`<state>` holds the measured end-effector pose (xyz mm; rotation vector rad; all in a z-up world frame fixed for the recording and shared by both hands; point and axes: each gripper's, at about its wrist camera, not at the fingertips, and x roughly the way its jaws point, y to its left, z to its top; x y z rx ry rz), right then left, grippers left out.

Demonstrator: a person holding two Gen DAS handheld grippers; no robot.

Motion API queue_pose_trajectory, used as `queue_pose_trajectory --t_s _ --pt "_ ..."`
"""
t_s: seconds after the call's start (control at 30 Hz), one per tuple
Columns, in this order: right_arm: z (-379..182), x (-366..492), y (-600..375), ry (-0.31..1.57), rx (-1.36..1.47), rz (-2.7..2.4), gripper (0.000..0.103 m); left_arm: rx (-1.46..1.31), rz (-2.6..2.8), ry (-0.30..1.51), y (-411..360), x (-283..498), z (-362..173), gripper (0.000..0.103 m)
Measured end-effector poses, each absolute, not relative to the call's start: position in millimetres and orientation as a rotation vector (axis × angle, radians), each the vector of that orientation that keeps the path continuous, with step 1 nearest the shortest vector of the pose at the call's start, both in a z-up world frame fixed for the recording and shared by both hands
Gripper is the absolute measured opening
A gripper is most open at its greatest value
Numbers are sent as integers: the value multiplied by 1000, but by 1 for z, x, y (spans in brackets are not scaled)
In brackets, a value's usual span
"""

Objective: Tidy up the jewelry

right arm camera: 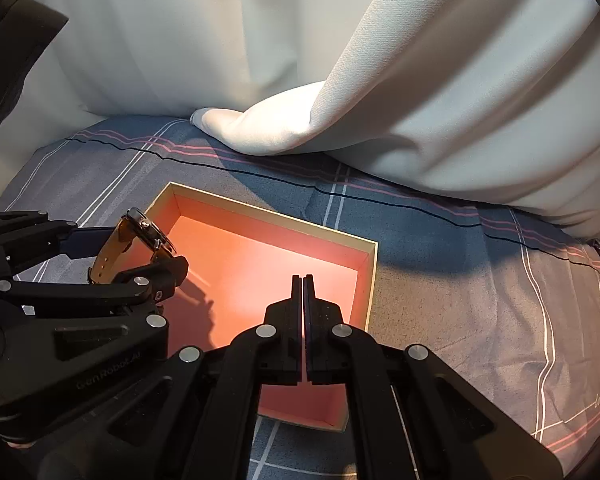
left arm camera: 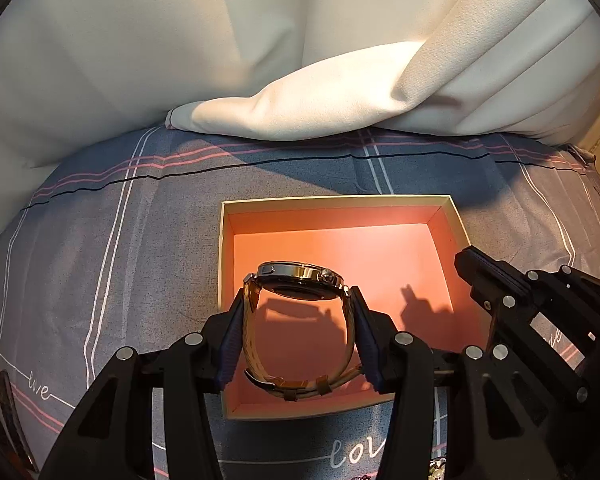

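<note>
The left gripper (left arm camera: 300, 320) squeezes a watch (left arm camera: 300, 280) by its tan strap, above the near left part of the open box (left arm camera: 340, 200) in the lower middle of the frame; the watch face points up and away. The right gripper (right arm camera: 302, 280) is pressed fully closed with nothing in it, above the near part of the box; the pink floor toward the far edge is bare. The box sits on a checked sheet (right arm camera: 460, 300), with a white curtain (right arm camera: 420, 100) past its far edge.

warm, fairly bright light glows on the open pink-lined cardboard box (left arm camera: 340, 240), where crisp dark shadows fall. fisheye distortion bends both views and blackens their corners; focus stays sharp.
</note>
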<state>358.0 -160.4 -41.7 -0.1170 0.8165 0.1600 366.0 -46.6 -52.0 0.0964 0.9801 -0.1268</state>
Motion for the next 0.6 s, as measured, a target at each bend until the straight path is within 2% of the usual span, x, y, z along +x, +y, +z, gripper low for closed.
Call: queue_pose_trajectory --t_s 0.27,0.3,0.37,0.4,0.43,0.47,0.5,0.6 --pt "-41 356 -164 827 -126 161 1 94 -122 1025 -41 370 -59 49" --pt "-41 355 -164 835 -132 160 1 92 -121 1025 -39 368 -58 52" --pt "-41 352 -166 845 -148 146 3 82 -118 1000 -36 364 -49 73" --pt "-40 347 -168 843 -150 137 11 72 -116 982 -33 359 -42 86" --pt "-39 341 -170 838 -146 133 34 62 -125 960 -32 355 -34 90" --pt "-36 333 -172 821 -142 125 54 56 -139 939 -30 348 -27 91" --pt "-33 322 -174 789 -142 120 85 54 -154 922 -29 340 -21 94" --pt "-28 291 -179 751 -131 140 87 59 -179 879 -24 310 -11 97"
